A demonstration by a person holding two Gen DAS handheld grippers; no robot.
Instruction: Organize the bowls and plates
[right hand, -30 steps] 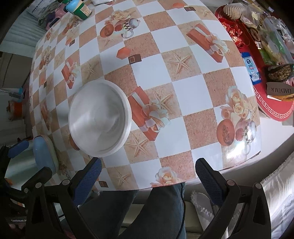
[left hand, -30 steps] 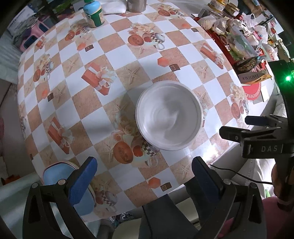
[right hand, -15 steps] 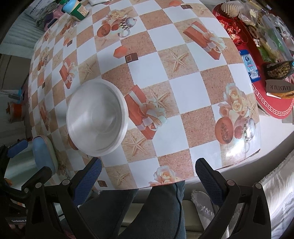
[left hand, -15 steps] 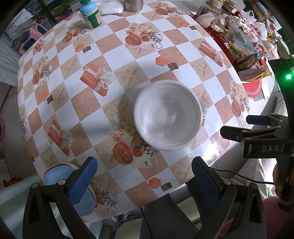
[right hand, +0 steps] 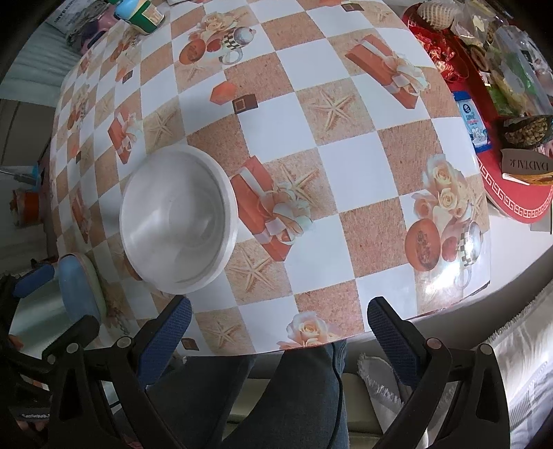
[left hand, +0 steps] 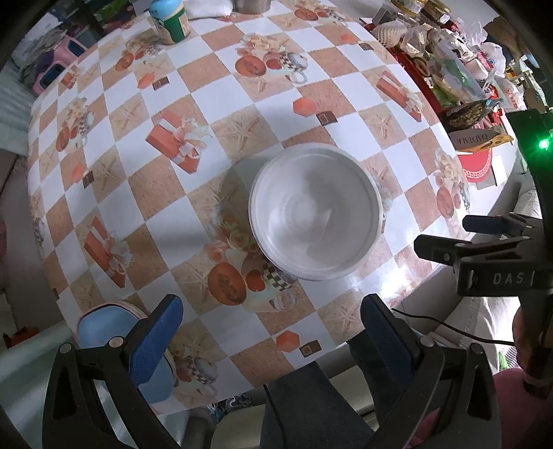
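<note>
So there's a white bowl (left hand: 316,216) sitting upright on the tabletop (left hand: 276,103), on a checkered cloth with starfish and gift-box prints, not far from the near edge. It looks empty, and there may be more than one nested together, but I can't really tell from the rim.

Left gripper (left hand: 271,335) hangs above the near edge with its jaws spread wide, nothing between them, bowl just ahead of it. Right gripper (right hand: 280,336) is the same deal, jaws released and empty, with the bowl (right hand: 178,221) off to its left.

A blue stool (left hand: 103,331) pokes out beside the table edge. A green jar (left hand: 171,20) stands at the far side, and snack packets (right hand: 511,69) crowd the right.
</note>
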